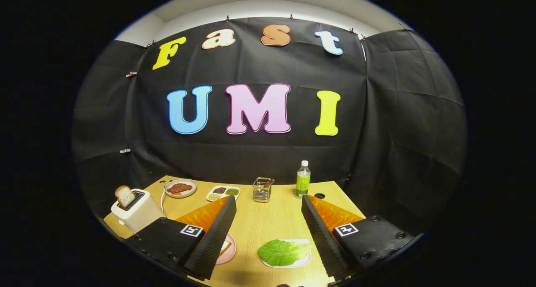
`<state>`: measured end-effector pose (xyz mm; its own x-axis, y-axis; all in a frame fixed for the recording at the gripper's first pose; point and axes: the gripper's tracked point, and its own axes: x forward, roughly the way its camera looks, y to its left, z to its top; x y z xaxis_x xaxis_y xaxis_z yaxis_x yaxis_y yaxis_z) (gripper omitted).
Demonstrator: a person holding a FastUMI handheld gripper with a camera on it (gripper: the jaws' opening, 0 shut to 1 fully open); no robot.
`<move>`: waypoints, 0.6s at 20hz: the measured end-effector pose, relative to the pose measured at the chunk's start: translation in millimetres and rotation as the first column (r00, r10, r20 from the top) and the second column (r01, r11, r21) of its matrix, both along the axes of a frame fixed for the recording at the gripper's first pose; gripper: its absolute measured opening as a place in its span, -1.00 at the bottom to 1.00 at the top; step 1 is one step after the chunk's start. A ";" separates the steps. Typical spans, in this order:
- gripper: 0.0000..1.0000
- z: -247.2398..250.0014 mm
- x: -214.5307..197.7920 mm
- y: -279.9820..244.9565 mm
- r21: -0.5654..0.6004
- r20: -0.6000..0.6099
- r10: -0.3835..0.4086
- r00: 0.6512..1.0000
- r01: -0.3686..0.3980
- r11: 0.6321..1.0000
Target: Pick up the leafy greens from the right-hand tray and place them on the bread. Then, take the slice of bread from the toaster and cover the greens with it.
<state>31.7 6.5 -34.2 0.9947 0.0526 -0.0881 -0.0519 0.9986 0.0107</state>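
Note:
My gripper (268,207) is open, its two fingers spread wide above the wooden table (268,220), with nothing between them. Below and between the fingers, closer to the right one, a green lettuce leaf (282,252) lies on a white tray (302,262). A pink plate (228,249) holding a bread slice (225,247) peeks out from behind the left finger, mostly hidden. Beyond the left finger a white toaster (140,213) stands with a slice of bread (124,195) sticking up from its slot.
Toward the back of the table are a plate of red meat (180,188), a white divided dish of condiments (223,192), a small metal wire holder (262,189) and a green bottle (302,179). A round hole (319,195) sits near the back right.

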 end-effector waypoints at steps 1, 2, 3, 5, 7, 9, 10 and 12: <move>0.95 -5.6 2.6 0.4 0.004 -0.015 0.012 1.000 -0.012 1.000; 0.95 -11.7 5.1 -1.0 0.007 -0.032 0.019 0.999 -0.019 1.000; 0.95 -18.7 6.4 -3.7 0.006 -0.048 0.022 0.999 -0.022 1.000; 0.95 -33.9 11.7 -8.7 0.000 -0.082 0.027 0.996 -0.028 1.000; 0.95 -51.6 15.6 -12.6 0.002 -0.125 0.039 0.991 -0.039 0.999; 0.95 -69.4 18.9 -16.4 0.003 -0.169 0.053 0.984 -0.053 0.999; 0.95 -78.9 21.2 -19.0 0.000 -0.190 0.059 0.980 -0.060 0.998; 0.96 -100.2 26.0 -22.6 -0.009 -0.239 0.081 0.968 -0.085 0.996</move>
<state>57.7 -16.1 -134.4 0.9371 0.1302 -0.3237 -0.1328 0.9910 0.0141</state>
